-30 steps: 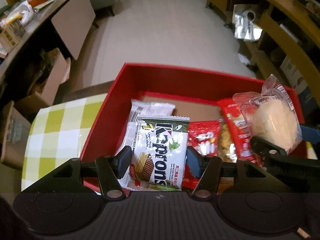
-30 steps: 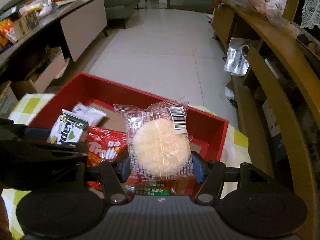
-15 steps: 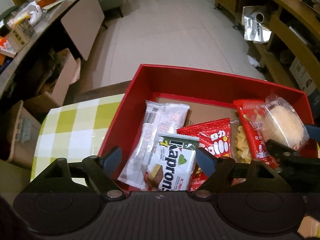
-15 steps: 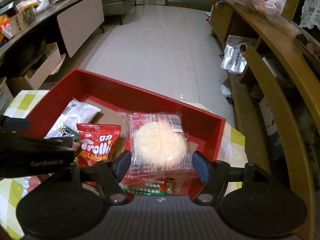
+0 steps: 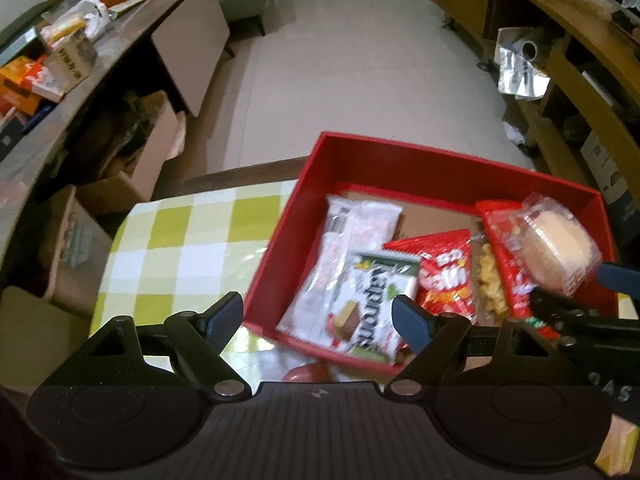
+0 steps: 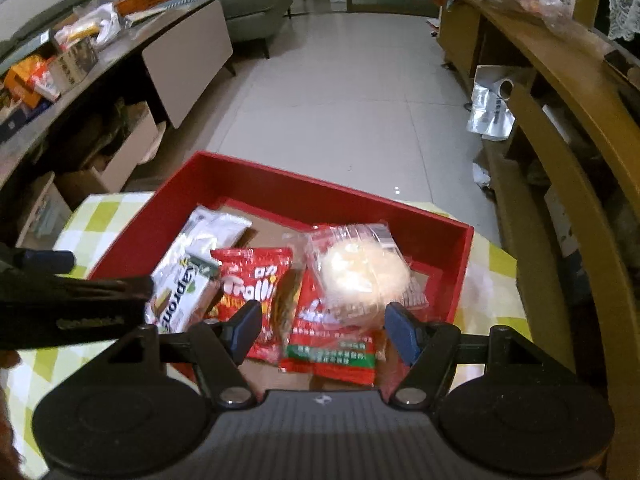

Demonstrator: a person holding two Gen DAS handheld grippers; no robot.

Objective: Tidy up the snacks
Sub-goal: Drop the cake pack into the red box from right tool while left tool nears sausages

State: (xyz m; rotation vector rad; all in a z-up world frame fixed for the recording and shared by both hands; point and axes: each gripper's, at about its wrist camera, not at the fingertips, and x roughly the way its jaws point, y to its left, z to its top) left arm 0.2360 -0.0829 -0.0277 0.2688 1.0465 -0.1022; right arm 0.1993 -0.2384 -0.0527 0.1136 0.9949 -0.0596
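Observation:
A red box (image 5: 452, 164) (image 6: 320, 192) stands on a green checked tablecloth (image 5: 192, 240). In it lie a white packet (image 5: 352, 232), a Kaprons wafer pack (image 5: 372, 304) (image 6: 180, 296), a red Trolli bag (image 5: 444, 276) (image 6: 252, 284), a red noodle bag (image 6: 332, 340) and a clear-wrapped round cake (image 5: 556, 244) (image 6: 360, 272) on top at the right. My left gripper (image 5: 320, 320) is open and empty at the box's near left wall. My right gripper (image 6: 324, 328) is open and empty, just behind the cake.
A long counter with boxes and bags (image 5: 60, 64) runs along the left, with cardboard boxes (image 5: 132, 168) under it. A wooden shelf unit (image 6: 560, 120) runs along the right. Tiled floor (image 6: 340, 100) lies beyond the table.
My left gripper opened, dropped the Kaprons pack in the box and drew back left. My right gripper opened, let the cake fall onto the red bags and pulled back.

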